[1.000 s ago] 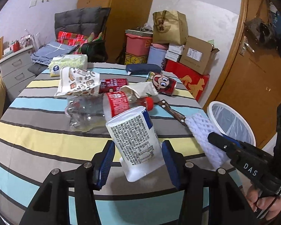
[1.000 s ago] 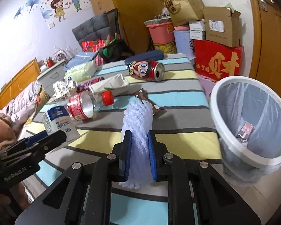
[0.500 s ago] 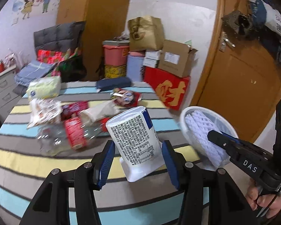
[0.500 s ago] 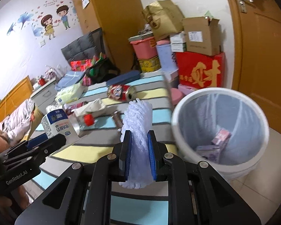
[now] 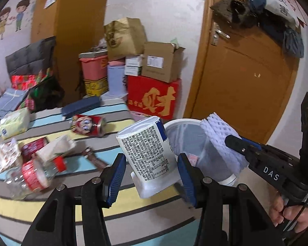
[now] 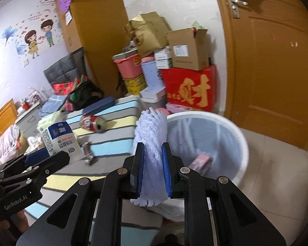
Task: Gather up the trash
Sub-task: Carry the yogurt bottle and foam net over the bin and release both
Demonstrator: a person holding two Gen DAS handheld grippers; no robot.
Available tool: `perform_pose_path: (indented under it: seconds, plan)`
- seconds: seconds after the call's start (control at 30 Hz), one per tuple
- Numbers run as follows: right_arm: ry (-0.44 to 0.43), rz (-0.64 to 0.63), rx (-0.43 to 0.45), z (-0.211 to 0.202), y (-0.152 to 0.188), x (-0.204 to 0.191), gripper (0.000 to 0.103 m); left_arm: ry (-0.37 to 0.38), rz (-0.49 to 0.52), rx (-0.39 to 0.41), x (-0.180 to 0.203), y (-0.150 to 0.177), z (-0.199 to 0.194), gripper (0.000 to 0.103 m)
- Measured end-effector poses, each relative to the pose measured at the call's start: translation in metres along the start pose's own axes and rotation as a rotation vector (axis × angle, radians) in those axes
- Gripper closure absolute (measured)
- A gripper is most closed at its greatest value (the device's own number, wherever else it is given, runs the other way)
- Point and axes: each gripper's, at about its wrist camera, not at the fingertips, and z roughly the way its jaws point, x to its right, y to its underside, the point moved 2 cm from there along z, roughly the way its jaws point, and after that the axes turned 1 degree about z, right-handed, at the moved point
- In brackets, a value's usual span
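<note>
The white milk carton is a squat, soft-cornered pack: one face is dense with small black print and a barcode, and a blue band runs along its upper edge. It sits tilted in the left tongs, whose 2 blue ribbed pads stand partly apart and press on its lower sides, carrying it in the air over the near edge of the striped table, just beside the bin. In the right wrist view the same carton shows its blue-and-white label face above the black arm of the left tongs.

The white foam net sleeve — a soft mesh tube with a frayed, fringed end — is pinched flat between the blue pads of the right tongs, which are closed nearly together on it. It rises upright out of the tongs, with its top against the near rim of the white trash bin. The bin is lined with a thin clear bag and has a pink wrapper lying inside. In the left wrist view the sleeve hangs over the bin's opening, held by the right tongs, and a hand grips their handle.

Still on the table: a crushed red can, a clear plastic bottle with a red label, wrappers and a tissue pack.
</note>
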Motion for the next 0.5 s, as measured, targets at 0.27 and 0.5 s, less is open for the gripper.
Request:
perform_pose_path:
  seconds: [0.27, 0.5]
  plan:
    - [0.053, 0.023, -0.033, 0.01, -0.003, 0.032, 0.085, 0.061, 0.056, -0.035, 0.038, -0.013, 0.037, 0.051]
    - [0.091, 0.042, -0.104, 0.031, 0.001, 0.056, 0.085, 0.088, 0.082, -0.089, 0.057, -0.013, 0.074, 0.051]
